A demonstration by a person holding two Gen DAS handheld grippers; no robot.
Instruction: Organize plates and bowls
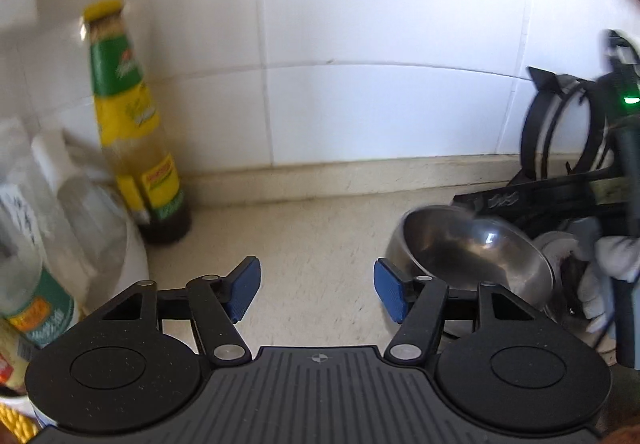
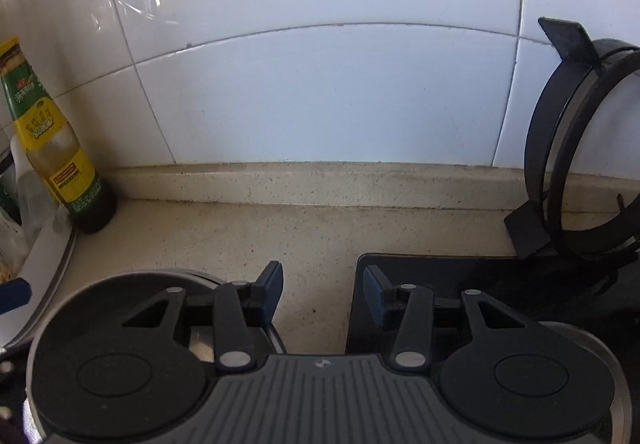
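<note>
Steel bowl (image 1: 472, 252): polished, tilted, rim toward the lens, on the speckled counter (image 1: 320, 244) at right, beside the gloved hand (image 1: 612, 260). Left gripper (image 1: 317, 290): jaws apart, empty. Right gripper (image 2: 323, 294): jaws apart, empty. Only the right wrist view shows the black hob (image 2: 460, 268) and pan support (image 2: 560, 148) plainly. Sauce bottle (image 1: 132, 124) at left.

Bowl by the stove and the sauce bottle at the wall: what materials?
Bowl: looks like stainless steel, polished; grey mirror sheen with sharp highlights. Sauce bottle: probably clear glass, though clear plastic is possible; liquid shows through, yellow-green printed label, yellow cap.
</note>
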